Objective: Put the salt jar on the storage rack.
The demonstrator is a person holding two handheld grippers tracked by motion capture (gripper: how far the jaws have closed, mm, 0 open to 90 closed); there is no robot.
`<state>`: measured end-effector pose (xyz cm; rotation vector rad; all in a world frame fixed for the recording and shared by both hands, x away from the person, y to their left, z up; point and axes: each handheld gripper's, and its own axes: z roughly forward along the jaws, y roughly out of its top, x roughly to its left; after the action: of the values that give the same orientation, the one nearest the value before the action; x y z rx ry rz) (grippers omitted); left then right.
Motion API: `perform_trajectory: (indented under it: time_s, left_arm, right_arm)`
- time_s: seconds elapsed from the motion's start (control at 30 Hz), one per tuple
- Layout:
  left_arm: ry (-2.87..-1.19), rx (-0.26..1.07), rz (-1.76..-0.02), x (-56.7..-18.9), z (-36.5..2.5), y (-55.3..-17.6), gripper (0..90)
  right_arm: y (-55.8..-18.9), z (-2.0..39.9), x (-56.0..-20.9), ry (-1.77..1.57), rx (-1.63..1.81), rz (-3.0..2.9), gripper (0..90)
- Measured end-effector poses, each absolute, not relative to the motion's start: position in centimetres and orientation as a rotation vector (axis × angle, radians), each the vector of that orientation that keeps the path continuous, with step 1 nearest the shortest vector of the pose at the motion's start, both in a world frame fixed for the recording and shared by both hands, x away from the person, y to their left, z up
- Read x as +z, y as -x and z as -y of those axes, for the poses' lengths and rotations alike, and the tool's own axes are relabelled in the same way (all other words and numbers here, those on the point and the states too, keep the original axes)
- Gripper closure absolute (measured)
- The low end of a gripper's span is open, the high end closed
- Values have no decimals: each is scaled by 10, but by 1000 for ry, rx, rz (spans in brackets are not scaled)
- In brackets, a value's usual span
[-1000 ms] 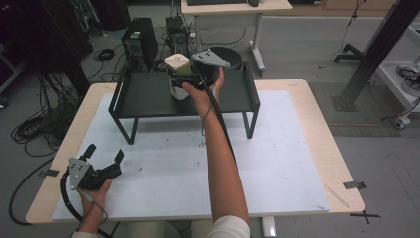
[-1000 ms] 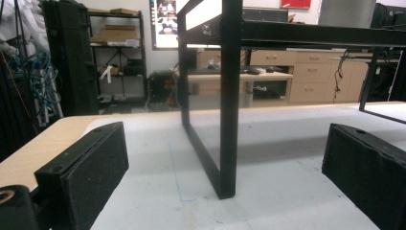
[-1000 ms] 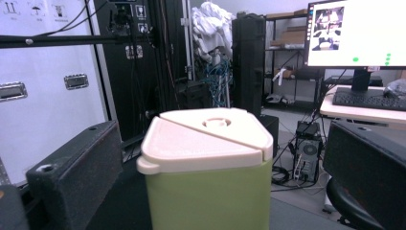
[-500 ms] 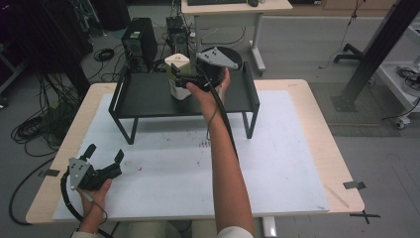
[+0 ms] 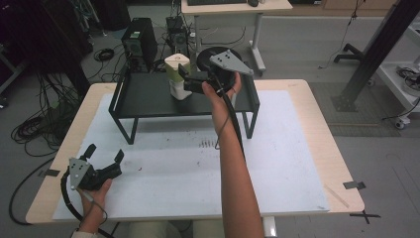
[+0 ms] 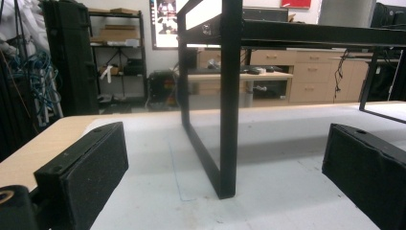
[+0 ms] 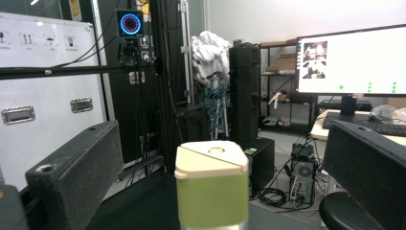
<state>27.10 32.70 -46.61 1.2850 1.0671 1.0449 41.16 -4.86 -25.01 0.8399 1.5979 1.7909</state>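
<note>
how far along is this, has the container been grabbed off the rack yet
Not yet. Done: the right gripper is up at the black rack, jaws open either side of the green and cream container. In hand: lining up the grasp. Left: closing and lifting. The left gripper rests open on the white mat.

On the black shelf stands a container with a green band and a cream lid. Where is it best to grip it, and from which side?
Grip the container on its green band, below the cream lid, coming level from the side where the right gripper already is. It stands upright on the black shelf, and its side faces look flat and straight. The open jaws stand on either side of it, so closing there should probably hold.
</note>
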Motion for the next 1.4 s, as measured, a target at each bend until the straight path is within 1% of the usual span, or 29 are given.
perform_trajectory:
  time_s: [0.53, 0.8, 1.13, 1.4]
  left_arm:
    - [-1286, 1046, -1068, -466, -327, -271, 18]
    - [-1287, 1046, -1069, -466, -327, -271, 14]
    - [-1289, 1046, -1070, -466, -327, -271, 13]
    - [-1289, 1046, -1072, -466, -327, -271, 12]
  right_arm:
    - [-372, 110, -266, -885, 1763, -1491, 1]
    - [-352, 134, -277, -891, 1741, -1452, 1]
    - [-328, 160, -296, -914, 1731, -1410, 1]
    - [-311, 179, -321, -936, 1710, -1386, 1]
